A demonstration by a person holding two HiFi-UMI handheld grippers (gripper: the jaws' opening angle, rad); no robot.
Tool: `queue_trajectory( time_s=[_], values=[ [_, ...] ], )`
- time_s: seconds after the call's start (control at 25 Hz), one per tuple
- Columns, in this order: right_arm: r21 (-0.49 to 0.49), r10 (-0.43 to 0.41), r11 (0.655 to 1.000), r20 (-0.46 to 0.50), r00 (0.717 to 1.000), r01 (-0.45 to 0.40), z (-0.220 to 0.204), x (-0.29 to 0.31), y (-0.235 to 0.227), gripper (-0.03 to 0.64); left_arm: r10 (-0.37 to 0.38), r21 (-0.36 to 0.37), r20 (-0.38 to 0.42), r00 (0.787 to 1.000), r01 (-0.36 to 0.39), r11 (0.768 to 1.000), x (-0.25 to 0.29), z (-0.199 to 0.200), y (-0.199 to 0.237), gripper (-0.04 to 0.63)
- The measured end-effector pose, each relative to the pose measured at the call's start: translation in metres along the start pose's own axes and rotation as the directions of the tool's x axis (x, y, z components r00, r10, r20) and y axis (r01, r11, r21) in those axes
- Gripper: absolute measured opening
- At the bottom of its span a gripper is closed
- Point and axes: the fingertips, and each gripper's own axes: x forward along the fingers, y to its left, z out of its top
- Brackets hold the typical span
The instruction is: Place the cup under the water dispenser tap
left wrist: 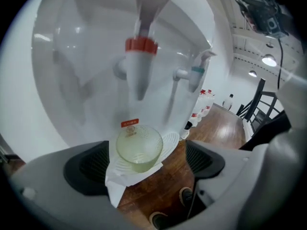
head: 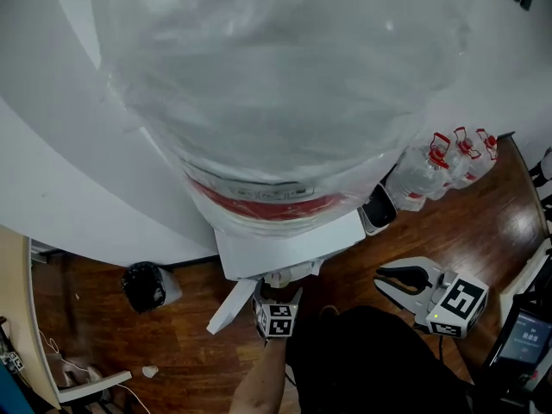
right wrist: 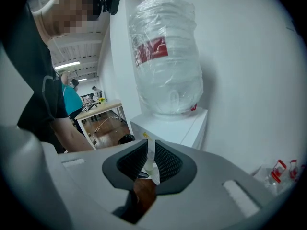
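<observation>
I see the clear, faintly greenish cup [left wrist: 139, 146] upright on the dispenser's white drip tray [left wrist: 171, 145], under the red-collared tap [left wrist: 141, 45]. It sits between the left gripper [left wrist: 147, 158] jaws, which are spread wide and touch nothing. The right gripper [right wrist: 149, 159] jaws are nearly together and empty.

Item: water dispenser [head: 285, 250]. Head view: its body is almost wholly hidden beneath its water bottle [head: 276, 93], whose top is cut off by the upper edge. The taps and the cup [left wrist: 139, 146] are concealed under the dispenser's front there. Left gripper view: red tap [left wrist: 141, 45] is blurred and soft in outline. The print on the red label [left wrist: 130, 123], on the dispenser's front above the cup, is too small to read. The spare bottles [right wrist: 278, 171], right of the dispenser, are cut off at the right gripper view's rim. The figure [left wrist: 230, 100], far right of the dispenser, is too small to tell.
</observation>
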Motion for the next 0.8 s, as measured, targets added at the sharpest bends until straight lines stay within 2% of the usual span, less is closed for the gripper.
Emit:
queue_trajectory(
  time_s=[0.08,0.24,0.32,0.4,0.44,0.48,0.52,0.6,0.68,0.8],
  values=[
    [0.014,0.006,1.0,0.02,1.0,-0.006,0.015,-0.008,0.004,0.049,-0.018,0.032,0.002,1.0,0.018,0.999,-0.022,0.007,-0.014,0.388],
    [-0.009,0.014,1.0,0.042,0.999,-0.014,0.04,-0.032,0.012,0.05,-0.133,0.092,0.004,0.991,0.132,0.987,-0.074,0.02,-0.061,0.377],
    [-0.006,0.016,1.0,0.065,0.998,-0.016,0.051,-0.042,0.017,0.049,-0.159,0.101,0.017,0.987,0.156,0.983,-0.111,0.027,-0.076,0.305],
    [-0.004,0.022,1.0,0.094,0.995,-0.022,0.061,-0.051,0.023,0.049,-0.149,0.09,0.072,0.986,0.142,0.986,-0.153,0.049,-0.083,0.199],
    [-0.005,0.026,1.0,0.113,0.993,-0.026,0.066,-0.055,0.026,0.049,-0.138,0.085,0.125,0.983,0.128,0.988,-0.175,0.068,-0.085,0.111],
    [-0.006,0.029,1.0,0.133,0.991,-0.029,0.071,-0.058,0.028,0.049,-0.13,0.091,0.189,0.973,0.115,0.989,-0.198,0.092,-0.087,0.027],
    [-0.006,0.03,1.0,0.153,0.988,-0.029,0.077,-0.061,0.029,0.049,-0.127,0.105,0.259,0.957,0.103,0.989,-0.221,0.118,-0.09,0.002],
    [-0.006,0.02,1.0,0.184,0.983,-0.019,0.086,-0.066,0.029,0.049,-0.123,0.116,0.392,0.912,0.084,0.99,-0.263,0.17,-0.095,0.002],
    [-0.002,0.009,1.0,0.208,0.978,-0.009,0.094,-0.069,0.031,0.049,-0.102,0.094,0.485,0.869,0.064,0.993,-0.299,0.212,-0.096,0.002],
    [0.013,-0.002,1.0,0.244,0.97,-0.001,0.098,-0.07,0.03,0.049,-0.073,0.086,0.538,0.84,0.032,0.996,-0.329,0.25,-0.097,0.002]
  ],
)
